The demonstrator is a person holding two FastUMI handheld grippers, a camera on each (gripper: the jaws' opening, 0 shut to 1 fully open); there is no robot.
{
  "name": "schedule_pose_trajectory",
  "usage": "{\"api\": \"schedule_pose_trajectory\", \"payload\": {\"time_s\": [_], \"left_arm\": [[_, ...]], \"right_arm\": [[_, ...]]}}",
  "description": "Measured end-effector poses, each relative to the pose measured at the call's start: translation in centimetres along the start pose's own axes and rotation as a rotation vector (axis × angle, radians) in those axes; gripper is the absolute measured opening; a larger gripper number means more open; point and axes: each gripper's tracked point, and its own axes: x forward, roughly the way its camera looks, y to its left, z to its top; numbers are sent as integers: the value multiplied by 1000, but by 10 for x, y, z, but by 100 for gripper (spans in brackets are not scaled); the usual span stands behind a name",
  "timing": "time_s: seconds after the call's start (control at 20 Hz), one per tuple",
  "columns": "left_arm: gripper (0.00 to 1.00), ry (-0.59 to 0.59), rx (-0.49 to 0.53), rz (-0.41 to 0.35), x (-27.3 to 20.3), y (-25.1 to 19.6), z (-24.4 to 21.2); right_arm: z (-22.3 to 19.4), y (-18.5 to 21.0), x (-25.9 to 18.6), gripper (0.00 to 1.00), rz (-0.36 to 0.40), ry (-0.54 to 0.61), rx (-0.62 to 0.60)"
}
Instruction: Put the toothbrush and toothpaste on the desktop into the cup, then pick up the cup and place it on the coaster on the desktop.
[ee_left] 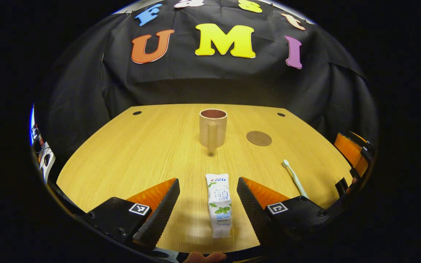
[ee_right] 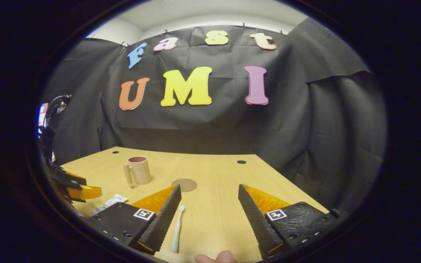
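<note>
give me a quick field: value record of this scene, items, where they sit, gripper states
surface: wooden desktop
cup: cup upright, handle toward the left gripper's camera, nothing seen inside
coaster: coaster bare, beside the cup, apart from it
toothpaste: toothpaste flat on the desktop, between the open fingers of the left gripper, not touched
toothbrush: toothbrush flat, by one finger of the right gripper
right gripper state: open
task progress: nothing in the cup yet

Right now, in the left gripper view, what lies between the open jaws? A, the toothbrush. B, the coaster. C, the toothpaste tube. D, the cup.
C: the toothpaste tube lies flat on the desktop between the left gripper and its open jaws, while the toothbrush lies off to the right, and the cup and coaster sit farther back.
</note>
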Motion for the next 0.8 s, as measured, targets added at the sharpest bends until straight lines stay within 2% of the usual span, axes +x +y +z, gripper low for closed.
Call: {"api": "schedule_pose_trajectory", "payload": {"time_s": [0.2,0.6,0.8], "left_arm": [[100,59,9,-26,14,-10,-13],[100,201,-44,-46,44,-10,-40],[100,208,-20,-39,50,-10,-38]], "right_arm": [[-15,-3,3,95,-1,40,1],[-27,2,11,95,10,79,-12],[-32,8,13,95,21,91,-13]]}}
